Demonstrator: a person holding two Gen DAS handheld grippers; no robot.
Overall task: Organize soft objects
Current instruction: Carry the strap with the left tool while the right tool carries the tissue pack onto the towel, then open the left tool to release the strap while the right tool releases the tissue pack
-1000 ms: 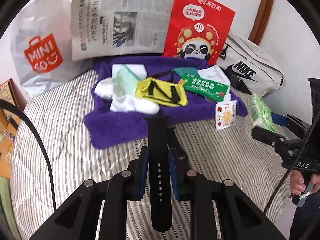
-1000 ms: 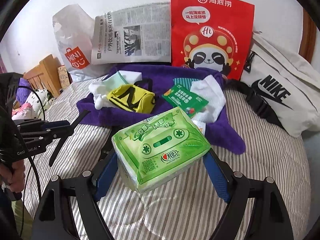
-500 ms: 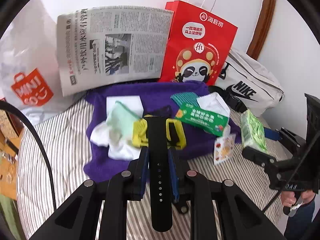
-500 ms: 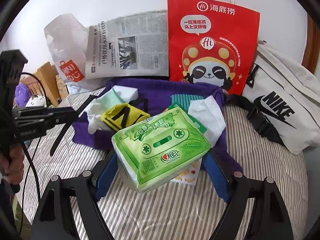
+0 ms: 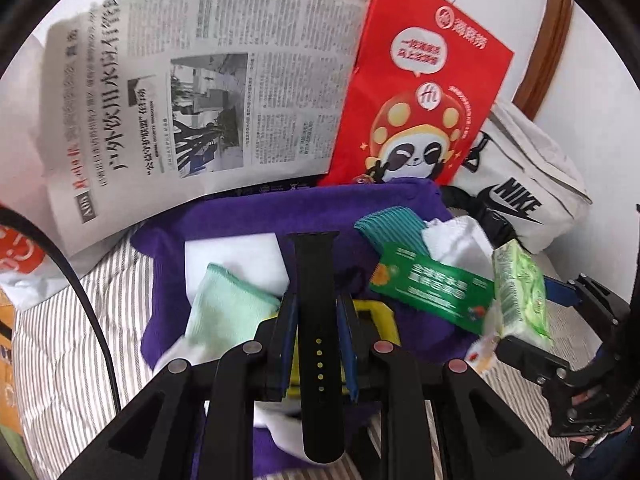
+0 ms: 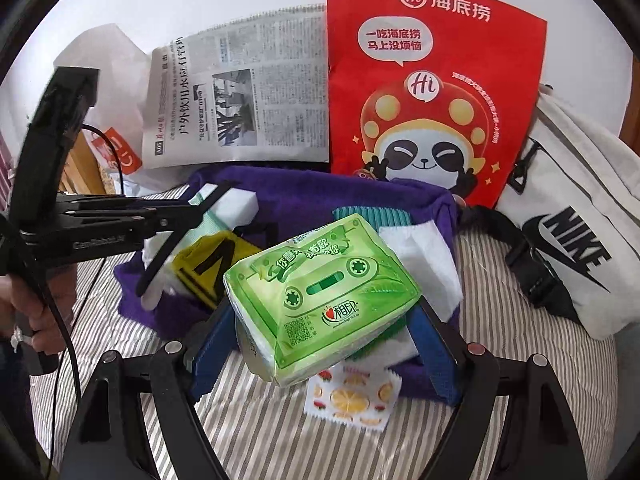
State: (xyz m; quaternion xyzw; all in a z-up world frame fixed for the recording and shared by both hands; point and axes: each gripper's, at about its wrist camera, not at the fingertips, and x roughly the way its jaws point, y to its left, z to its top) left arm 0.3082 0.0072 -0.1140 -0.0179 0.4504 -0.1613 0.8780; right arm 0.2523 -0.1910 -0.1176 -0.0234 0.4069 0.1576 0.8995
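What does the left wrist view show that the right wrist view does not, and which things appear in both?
Only the left wrist view shows the long face of the black watch strap and its holes. Only the right wrist view shows the cassette print on the green tissue pack and the fruit-print sachet whole. Both show the newspaper, red panda bag and purple towel.

- Watch strap (image 5: 318,344): plain black, row of small punched holes.
- Tissue pack (image 6: 320,298): bright green wrapper, cassette-tape print, white sides.
- Towel (image 5: 240,216): solid deep purple.
- Bedcover (image 6: 280,432): grey-and-white pinstripe.
- Paper bag (image 6: 432,92), upper right of frame: red, panda in a red mushroom cap with yellow spots, white lettering.
- Newspaper (image 5: 208,92): grey-white, black print.
- Canvas bag (image 6: 576,216): off-white, black logo.
- Pouch (image 6: 212,260): yellow, black marking.
- Sachet (image 6: 352,396): white, orange-slice and strawberry pattern.
- Gripper pads (image 5: 289,344): blue on black arms.
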